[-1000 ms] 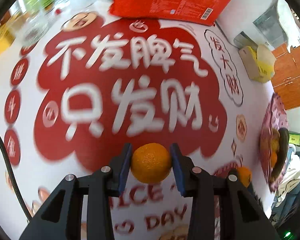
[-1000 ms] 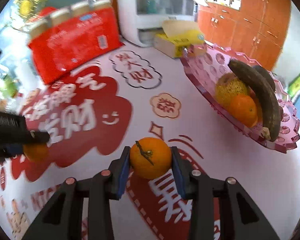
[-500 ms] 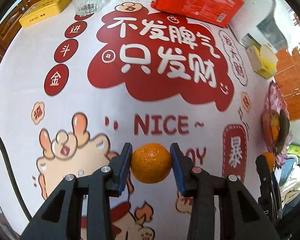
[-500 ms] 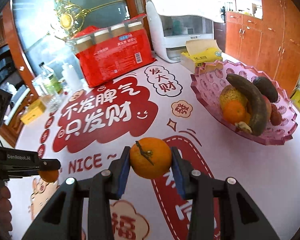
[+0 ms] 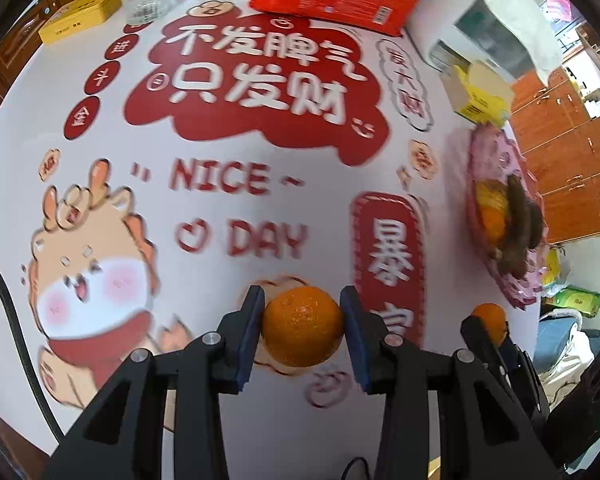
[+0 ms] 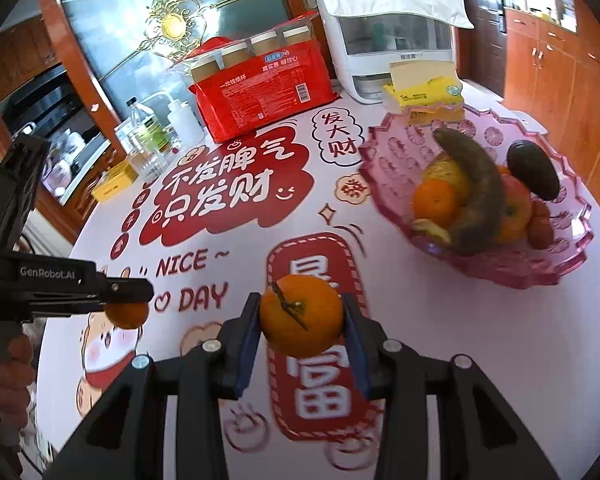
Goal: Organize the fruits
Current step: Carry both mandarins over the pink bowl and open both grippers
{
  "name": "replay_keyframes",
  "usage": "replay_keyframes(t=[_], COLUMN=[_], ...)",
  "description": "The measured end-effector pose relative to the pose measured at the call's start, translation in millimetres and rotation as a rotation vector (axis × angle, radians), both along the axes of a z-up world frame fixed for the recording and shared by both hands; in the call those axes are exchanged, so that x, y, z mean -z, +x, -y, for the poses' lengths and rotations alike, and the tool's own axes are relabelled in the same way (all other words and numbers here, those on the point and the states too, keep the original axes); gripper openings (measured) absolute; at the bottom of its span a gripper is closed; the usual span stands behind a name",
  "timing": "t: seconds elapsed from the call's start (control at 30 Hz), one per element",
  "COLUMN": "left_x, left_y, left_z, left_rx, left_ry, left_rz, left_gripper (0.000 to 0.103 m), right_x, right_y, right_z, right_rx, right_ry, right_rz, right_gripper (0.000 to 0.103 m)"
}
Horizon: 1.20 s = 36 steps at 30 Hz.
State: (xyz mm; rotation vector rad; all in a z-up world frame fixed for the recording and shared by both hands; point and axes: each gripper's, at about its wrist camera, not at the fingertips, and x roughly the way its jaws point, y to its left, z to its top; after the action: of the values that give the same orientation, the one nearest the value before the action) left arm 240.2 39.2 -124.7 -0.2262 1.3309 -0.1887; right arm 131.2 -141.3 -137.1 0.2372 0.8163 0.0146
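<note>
Down the left gripper (image 5: pixel 302 326) first: its blue pads pinch a smooth orange (image 5: pixel 302 326) from both sides, held clear above the printed tablecloth (image 5: pixel 260 140). From here the pink fruit tray (image 5: pixel 478 152) lies far off to the right edge, and the right gripper (image 5: pixel 490 326) shows low in that same direction with its own fruit. Now along the right gripper (image 6: pixel 302 316): it too is clamped on fruit, a stemmed orange (image 6: pixel 302 316) with its twig pointing back up at the lens. The pink fruit tray (image 6: pixel 540 272) sits ahead and to the right, already carrying a darkened banana (image 6: pixel 474 184), an avocado (image 6: pixel 534 170) and a small orange (image 6: pixel 434 202). The left gripper (image 6: pixel 126 312) hangs well off to the left, farther from the tray. My read: the right hand is nearer and should unload first.
</note>
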Motion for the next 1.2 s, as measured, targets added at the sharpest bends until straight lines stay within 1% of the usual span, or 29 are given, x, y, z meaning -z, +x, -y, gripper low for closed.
replay_keyframes(t=[0.17,0.33,0.5,0.7,0.77,0.8,0.87,0.93,1.07,1.2], left_x=[-11.6,-25.5,-41.4,-49.5,-47.3,-45.5,-36.5,-28.3,-17.9,-12.1], left_y=[-22.6,-39.3,-48.3,-42.4,-38.9,-37.5,-30.5,-24.8,-16.4,-8.6], left_z=[46.7,96.0,147.9,199.1,213.6,218.6,230.5,239.8,255.7,267.5], left_rx=[-0.028,-0.034,-0.014,0.034,0.05,0.055,0.06,0.056,0.057,0.072], left_ry=[-0.026,-0.056,-0.077,-0.082,-0.083,-0.088,-0.11,-0.108,-0.116,-0.108], left_rz=[0.01,0.036,0.073,0.128,0.146,0.146,0.13,0.116,0.117,0.122], left_gripper=[0.038,0.038,0.038,0.038,0.038,0.038,0.038,0.038,0.038,0.038], right_x=[-13.8,-33.6,-51.0,-62.7,-62.0,-59.8,-54.3,-47.6,-33.0,-22.1], right_y=[-8.7,-14.6,-15.6,-9.6,-5.5,-2.8,-0.4,2.9,15.4,27.0], right_z=[42.9,86.4,129.4,171.4,184.8,191.0,200.0,208.9,225.8,239.1], right_rx=[-0.057,-0.109,-0.131,-0.128,-0.128,-0.132,-0.148,-0.16,-0.157,-0.142], right_ry=[0.012,-0.007,-0.011,-0.007,-0.003,0.003,0.017,0.025,0.05,0.073], right_rz=[-0.005,0.031,0.066,0.116,0.134,0.128,0.099,0.079,0.023,-0.022], right_gripper=[0.039,0.039,0.039,0.039,0.039,0.039,0.039,0.039,0.039,0.04])
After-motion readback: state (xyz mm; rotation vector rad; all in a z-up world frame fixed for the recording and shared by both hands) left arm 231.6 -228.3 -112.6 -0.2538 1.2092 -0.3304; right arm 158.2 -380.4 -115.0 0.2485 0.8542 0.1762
